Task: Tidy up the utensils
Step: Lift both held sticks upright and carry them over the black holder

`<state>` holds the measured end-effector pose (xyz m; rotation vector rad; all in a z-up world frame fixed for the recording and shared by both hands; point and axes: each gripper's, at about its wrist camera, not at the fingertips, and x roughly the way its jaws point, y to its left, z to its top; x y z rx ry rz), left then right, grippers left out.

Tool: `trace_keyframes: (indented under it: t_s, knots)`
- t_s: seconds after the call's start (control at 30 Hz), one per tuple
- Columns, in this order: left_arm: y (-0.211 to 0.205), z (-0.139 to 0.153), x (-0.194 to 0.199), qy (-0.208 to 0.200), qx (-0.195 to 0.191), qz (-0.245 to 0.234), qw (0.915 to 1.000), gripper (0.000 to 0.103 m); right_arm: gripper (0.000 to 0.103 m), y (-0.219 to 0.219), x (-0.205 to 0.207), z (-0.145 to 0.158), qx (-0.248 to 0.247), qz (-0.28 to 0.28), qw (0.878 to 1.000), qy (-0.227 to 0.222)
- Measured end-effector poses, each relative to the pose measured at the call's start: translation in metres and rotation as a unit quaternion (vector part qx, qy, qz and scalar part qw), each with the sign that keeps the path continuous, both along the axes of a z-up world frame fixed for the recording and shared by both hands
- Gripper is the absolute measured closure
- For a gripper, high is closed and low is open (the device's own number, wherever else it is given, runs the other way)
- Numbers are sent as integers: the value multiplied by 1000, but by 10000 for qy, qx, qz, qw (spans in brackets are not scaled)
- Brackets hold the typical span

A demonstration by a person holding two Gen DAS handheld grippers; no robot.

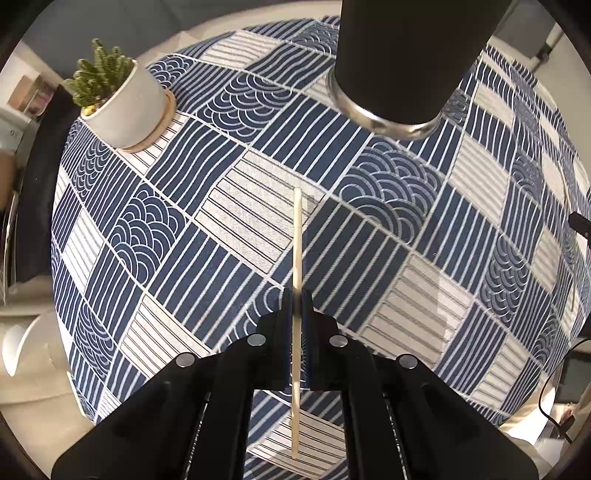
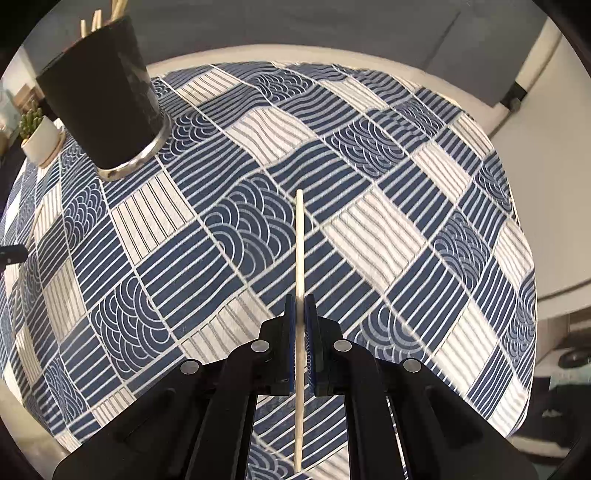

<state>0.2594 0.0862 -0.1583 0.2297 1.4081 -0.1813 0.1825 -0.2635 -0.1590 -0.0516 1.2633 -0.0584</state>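
Holding one chopstick each: left gripper (image 1: pixel 296 314) on chopstick (image 1: pixel 297 236), right gripper (image 2: pixel 300 317) on second chopstick (image 2: pixel 300 236); light, stiff, slippery, pinched mid-shaft

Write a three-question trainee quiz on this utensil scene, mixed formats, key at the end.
1. True or false: the left hand-held gripper is shut on a chopstick.
2. What already stands in the black cup? A) spoons B) chopsticks C) nothing
3. Fill in: the right hand-held gripper holds a ____ over the patterned tablecloth.

Key: 1 true; 2 B; 3 chopstick.
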Motion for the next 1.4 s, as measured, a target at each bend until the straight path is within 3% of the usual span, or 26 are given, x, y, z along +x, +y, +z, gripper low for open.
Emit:
trace_keyframes:
  t_s: [0.2,0.47,0.8,1.1,1.4]
  knots:
    - [-10,22,-18,-361,35,325,9988,98,98,-1,9,12,175,396,9986,-299]
    - [-15,52,-33,-847,-316,686,9935,98,98,13,5,43,455,827,9922,-816]
    - [-23,83,-34,-1259,-281,627,9897,98,98,41,7,78,591,1243,9833,-1194]
    - [-37,110,-15,-1664,-243,408,9849,98,98,58,26,129,906,1544,9672,-1800]
    - [-52,147,15,-1982,-347,497,9783,98,98,64,66,171,1166,2082,9459,-2200]
